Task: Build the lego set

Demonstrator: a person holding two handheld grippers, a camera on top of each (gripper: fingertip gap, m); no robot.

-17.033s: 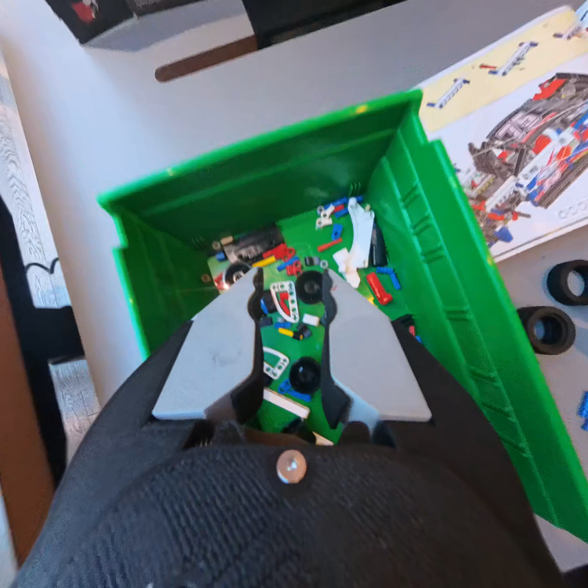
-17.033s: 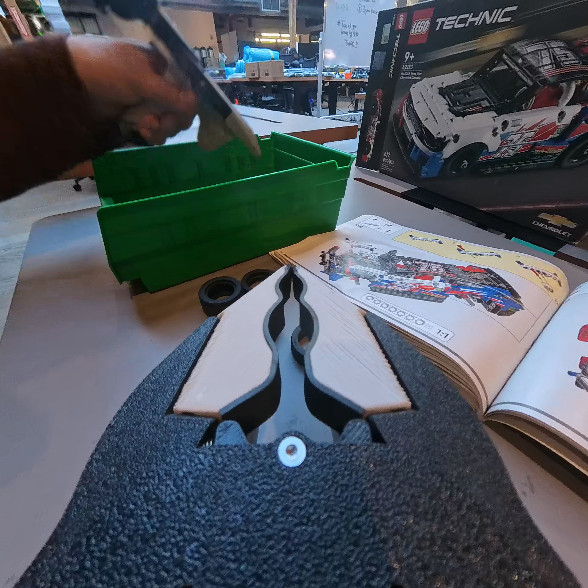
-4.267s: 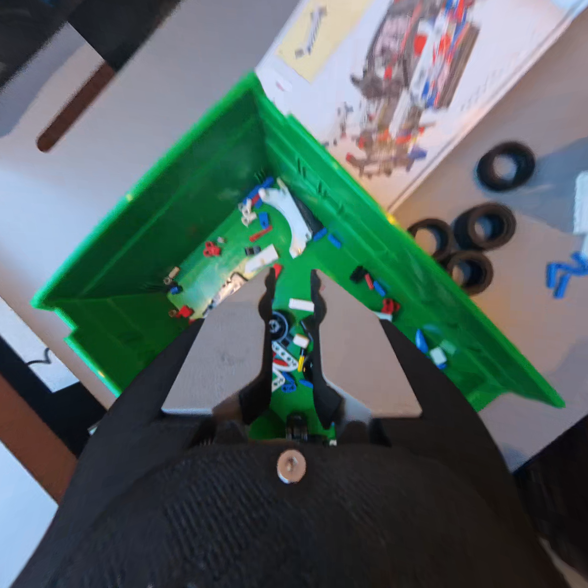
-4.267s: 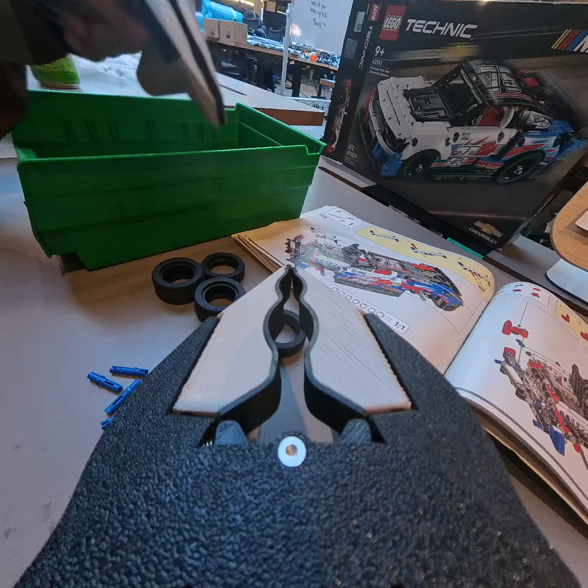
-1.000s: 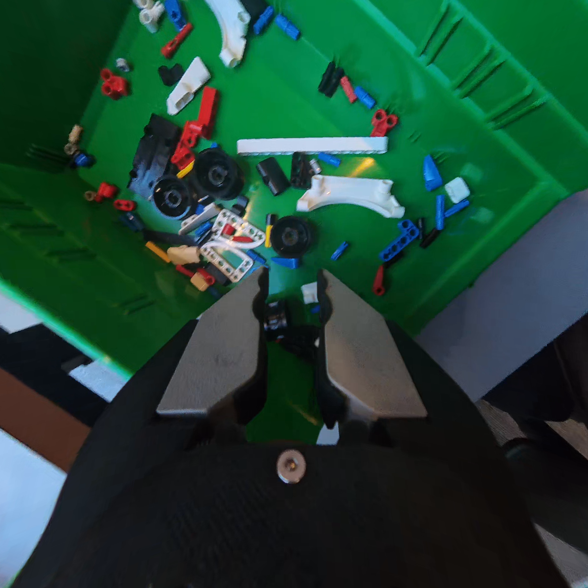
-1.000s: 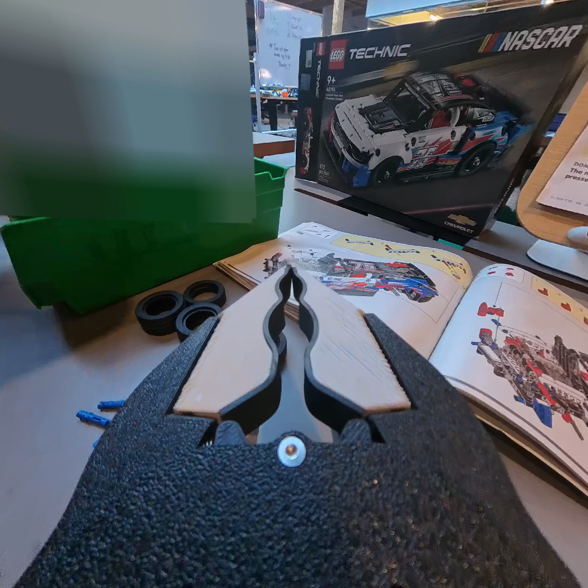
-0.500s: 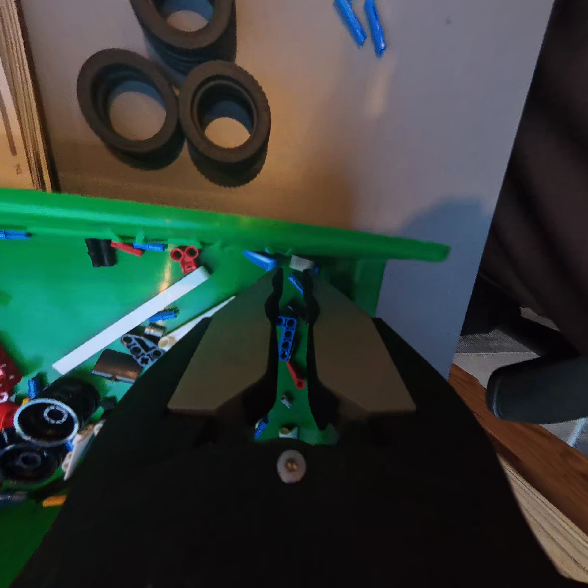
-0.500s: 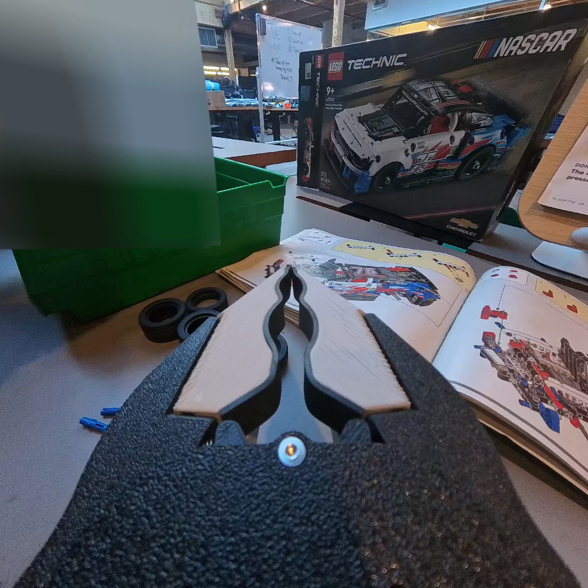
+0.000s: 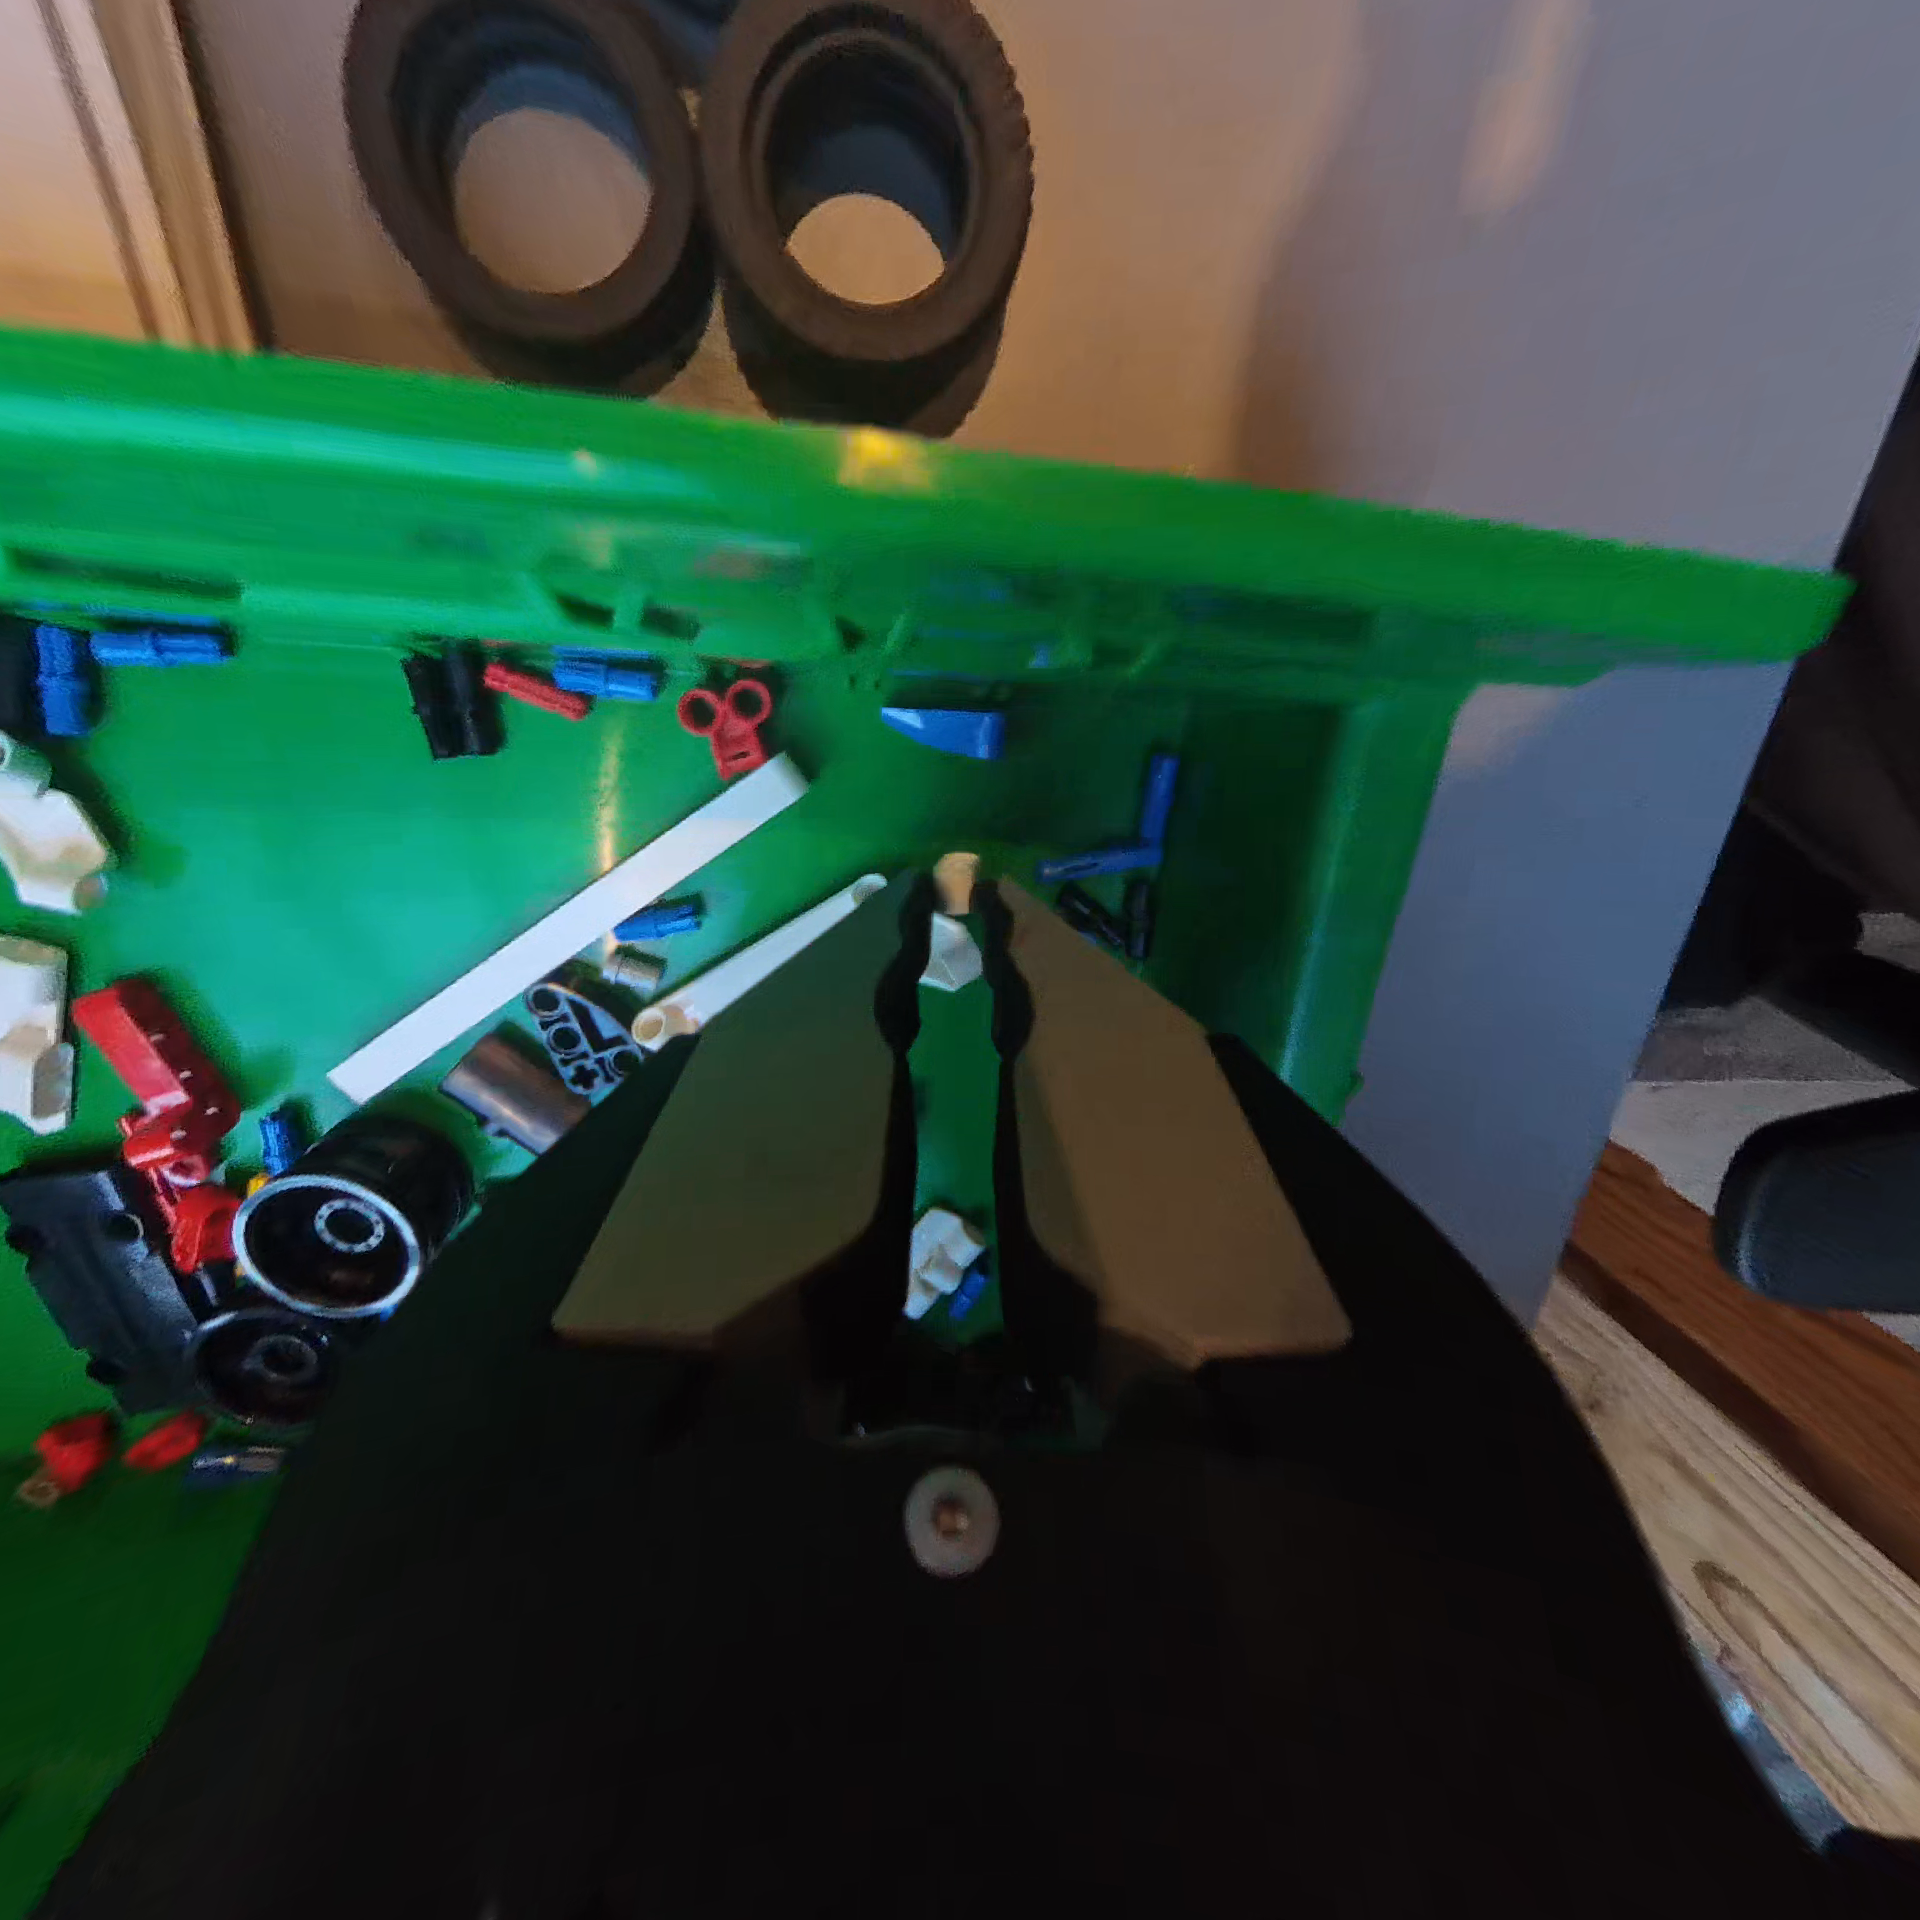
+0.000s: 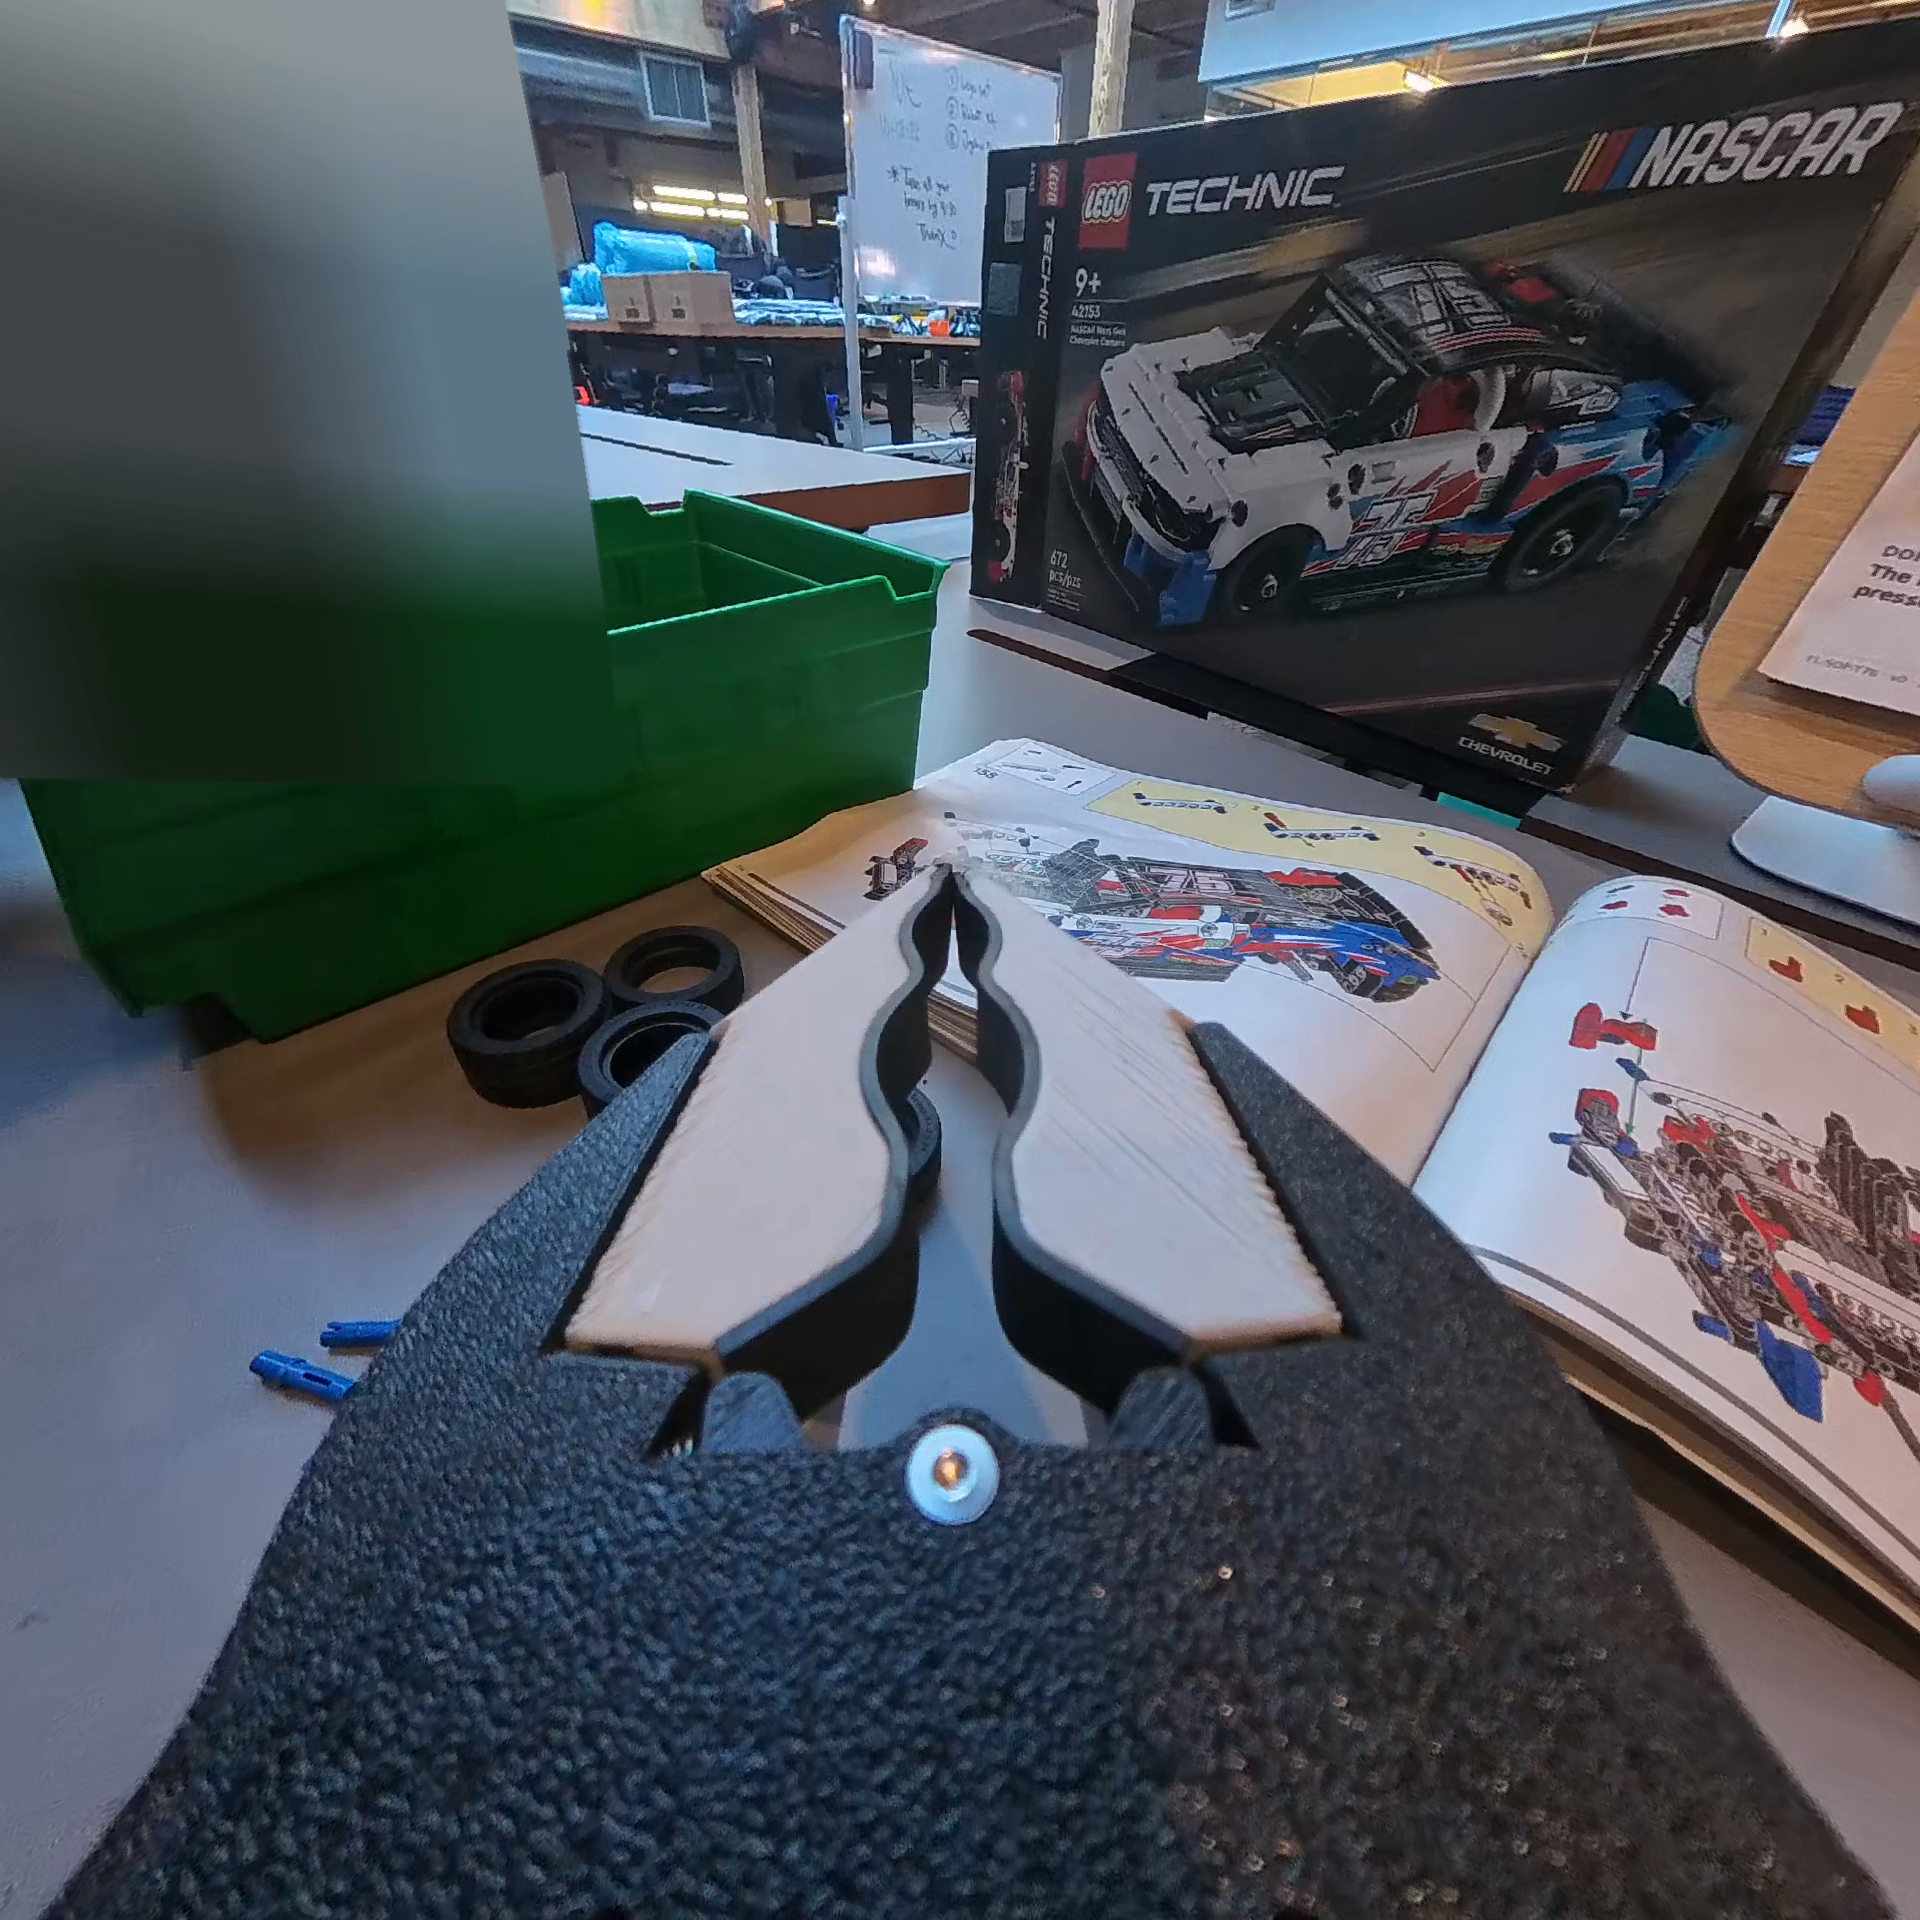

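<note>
The left hand-held gripper (image 9: 956, 896), slightly spread, hovers over a small white piece (image 9: 952, 954) in the green bin (image 9: 935, 540) (corner clutter); it may slip. The right hand-held gripper (image 10: 952, 883) is pressed together, empty.

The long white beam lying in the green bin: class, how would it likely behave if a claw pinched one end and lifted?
The long white beam looks like thin, straight plastic, so probably stiff and light. Held by one end it may droop or swivel. Lying flat on its side, it seems unlikely to roll.
</note>
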